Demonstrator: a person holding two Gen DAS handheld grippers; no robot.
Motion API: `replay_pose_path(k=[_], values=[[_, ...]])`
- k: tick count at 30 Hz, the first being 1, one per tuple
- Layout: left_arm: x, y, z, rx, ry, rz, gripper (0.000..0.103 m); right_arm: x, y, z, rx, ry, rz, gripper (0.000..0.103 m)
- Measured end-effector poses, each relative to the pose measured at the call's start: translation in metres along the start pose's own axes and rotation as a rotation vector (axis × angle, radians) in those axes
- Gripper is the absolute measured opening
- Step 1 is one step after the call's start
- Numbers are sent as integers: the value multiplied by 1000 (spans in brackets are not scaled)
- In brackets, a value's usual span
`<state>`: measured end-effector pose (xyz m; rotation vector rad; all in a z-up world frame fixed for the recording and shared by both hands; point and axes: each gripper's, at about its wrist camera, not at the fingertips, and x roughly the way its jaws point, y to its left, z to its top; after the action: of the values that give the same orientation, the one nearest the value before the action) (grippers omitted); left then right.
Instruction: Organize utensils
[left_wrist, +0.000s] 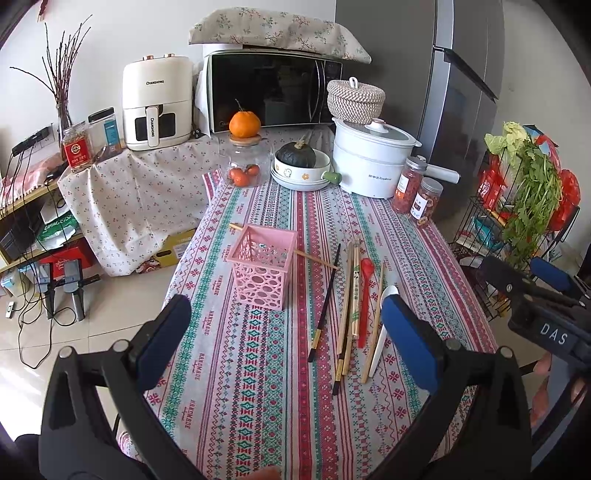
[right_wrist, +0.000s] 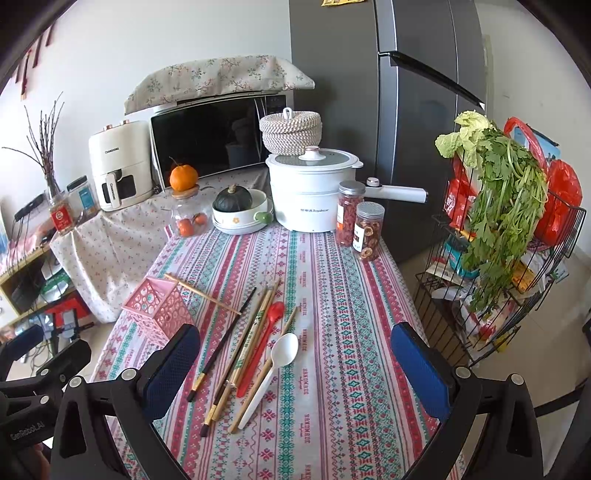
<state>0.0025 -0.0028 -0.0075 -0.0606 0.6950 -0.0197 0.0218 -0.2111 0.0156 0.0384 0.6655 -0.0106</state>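
A: Looking across a kitchen corner: patterned tablecloth (left_wrist: 258, 350) covering the table, microwave (left_wrist: 273, 92) sitting at the back under a floral cover, grey fridge (right_wrist: 388, 110) standing to the right.

B: Noting the pink basket (left_wrist: 264, 271) standing upright on the cloth, toward the left side. Lying across its top rim, one wooden chopstick (left_wrist: 314, 258), sticking out past both sides.

A: Seeing the rest of the utensils lying loose on the cloth just right of the basket: black chopstick (left_wrist: 325, 302) nearest it, then a bunch of bamboo chopsticks (left_wrist: 351, 295), a red spoon (left_wrist: 365, 295), and a white spoon (left_wrist: 384, 325) farthest right. All pointing roughly the same way, some touching or overlapping.

B: Hovering above the near table edge, the left gripper (left_wrist: 284, 332), jaws spread wide, gripping nothing. Basket showing between its blue pads in the left wrist view.

A: Hanging likewise on the other side, the right gripper (right_wrist: 295, 369), jaws also spread wide and holding nothing. Utensil pile lying just inside its left pad.

B: Sitting at the far end, well apart from the utensils: white electric pot (right_wrist: 310, 192), woven lidded basket (right_wrist: 290, 131) behind it, two jars of dried fruit (right_wrist: 360, 225), and a dark squash in stacked bowls (right_wrist: 240, 210).

A: Standing beside the table on the right, a wire rack (right_wrist: 491, 277) holding leafy greens.
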Motion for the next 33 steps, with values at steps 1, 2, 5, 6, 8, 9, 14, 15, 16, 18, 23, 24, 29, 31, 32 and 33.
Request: replay_pose_path(k=[1,2,5,6,8,9,14,15,16,18,23,24,29,31,32,33], values=[[0,0,0,1,0,1,102,0,0,0,0,0,0,103],[0,0,0,1,0,1,102,0,0,0,-1,0,0,103],[0,-1,-1,1,2,-1,102,0,0,0,0,1,0,103],[1,-1,-1,2,2,-2,102,0,0,0,0,2,0,103],[1,-2,-2,2,3,-3,103,0,0,0,0,2,1,103],[1,-2,-2,2,4,-4,103,0,0,0,1,2,2,103],[1,-2,-2,2,4,-3,102,0,0,0,1,3,1,103],[1,-2,-2,2,4,-4,102,0,0,0,1,3,0,103],[1,-2,-2,1,4,-4,102,0,0,0,0,3,0,103],[1,-2,-2,2,4,-3,103,0,0,-1,1,3,1,103],[2,-4,-4,4,7,-8,102,0,0,0,1,4,1,103],[2,-4,-4,5,7,-9,103,1,0,0,1,4,1,103],[2,-4,-4,5,8,-9,102,1,0,-1,2,5,1,103],[1,-4,-4,4,9,-9,103,1,0,-1,2,6,1,103],[1,-4,-3,4,9,-10,103,1,0,0,2,7,2,103],[1,-4,-4,5,8,-10,103,1,-1,-1,3,7,2,103]])
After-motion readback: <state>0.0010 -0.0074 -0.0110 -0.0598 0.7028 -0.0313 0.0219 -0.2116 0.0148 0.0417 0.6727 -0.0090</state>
